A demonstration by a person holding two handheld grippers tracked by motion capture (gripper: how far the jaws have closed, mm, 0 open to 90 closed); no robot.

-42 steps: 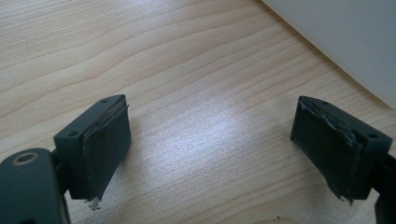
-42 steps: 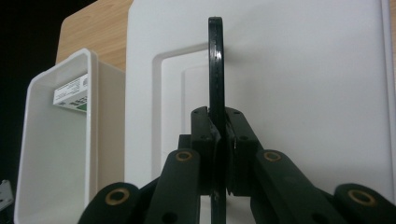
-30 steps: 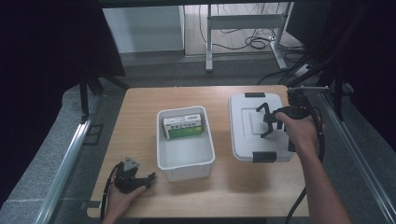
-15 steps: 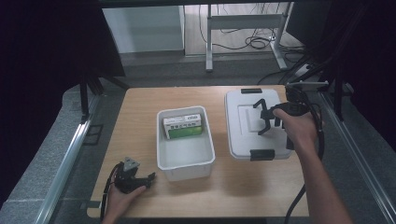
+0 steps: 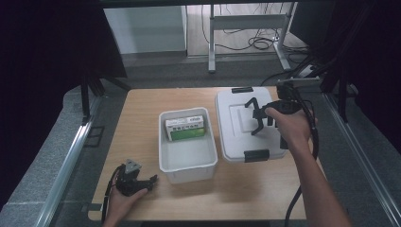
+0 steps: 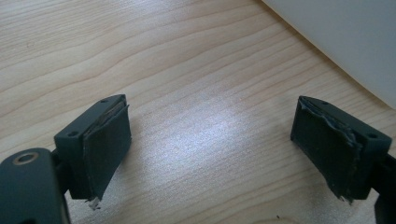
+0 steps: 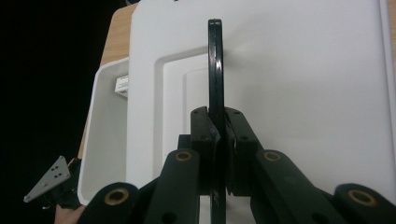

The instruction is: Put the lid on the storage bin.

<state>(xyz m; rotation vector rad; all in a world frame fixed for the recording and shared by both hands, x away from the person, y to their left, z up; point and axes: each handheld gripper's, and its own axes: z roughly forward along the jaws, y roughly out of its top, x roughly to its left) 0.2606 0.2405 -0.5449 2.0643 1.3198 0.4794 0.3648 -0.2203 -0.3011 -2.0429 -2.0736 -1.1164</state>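
One lid handle [image 7: 215, 70], half hidden by right tongs [image 7: 217, 140].

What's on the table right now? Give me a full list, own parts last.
lid: one, white with black latches, right half of the table, beside the bin
lid handle: one, black, raised upright, clamped between the right gripper's fingers
bin: one, white, open, table centre
box: one, green and white, inside the bin at its far end
table: one, light wood
left gripper: one, black, near left corner, fingers apart, nothing between them
right gripper: one, black, over the lid, shut on the handle
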